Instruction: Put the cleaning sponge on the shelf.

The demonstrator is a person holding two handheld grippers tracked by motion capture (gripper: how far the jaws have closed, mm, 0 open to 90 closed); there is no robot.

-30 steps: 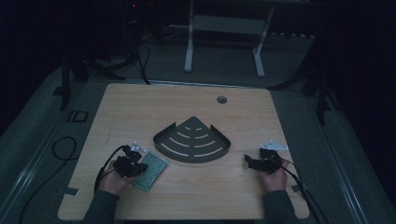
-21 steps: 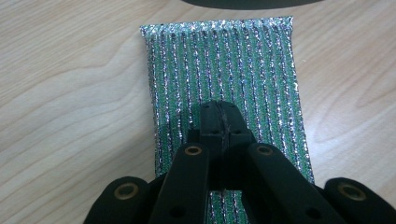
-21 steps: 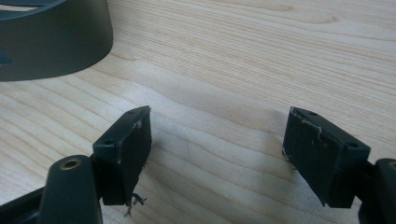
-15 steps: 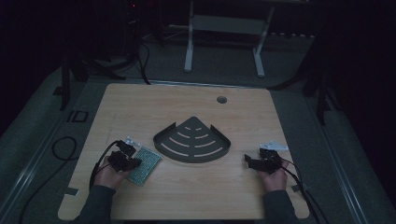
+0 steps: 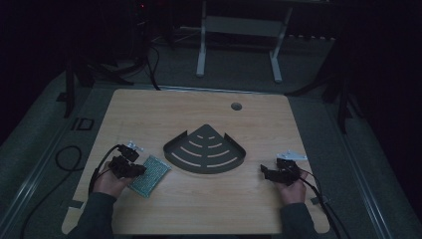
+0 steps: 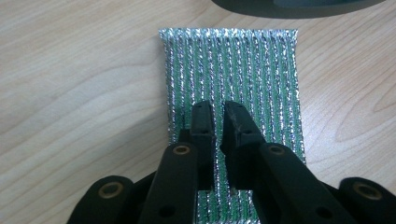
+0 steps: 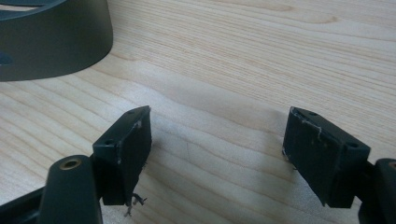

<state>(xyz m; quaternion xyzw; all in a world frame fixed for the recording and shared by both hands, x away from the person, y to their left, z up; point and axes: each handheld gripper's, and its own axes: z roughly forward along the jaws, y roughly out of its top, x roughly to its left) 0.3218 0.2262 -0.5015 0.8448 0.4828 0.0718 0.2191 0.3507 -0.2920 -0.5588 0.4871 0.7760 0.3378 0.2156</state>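
Left claw [image 6: 217,114] nearly closed, pinching the green scouring pad [image 6: 229,74] near table's front-left edge; grip deeper before lifting toward corner rack [image 5: 205,149]. Right claw [image 7: 217,154] wide, empty

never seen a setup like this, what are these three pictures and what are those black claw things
No robot here: a person sits at a wooden table and holds a hand-operated two-jaw gripper in each hand.

The high view comes from a fixed camera above the person, looking down at the table. The left gripper is at the left, the right gripper at the right.

The other two pictures come from small cameras riding on the grippers, looking along their black jaws.

On the table lie a dark fan-shaped tray with curved slots and a flat green and silver scouring pad, just left of the tray.

In the left gripper view, the jaws are nearly together, pressed on the pad; whether they pinch a fold of it is hard to tell. In the right gripper view, the jaws stand wide apart over bare wood, holding nothing.
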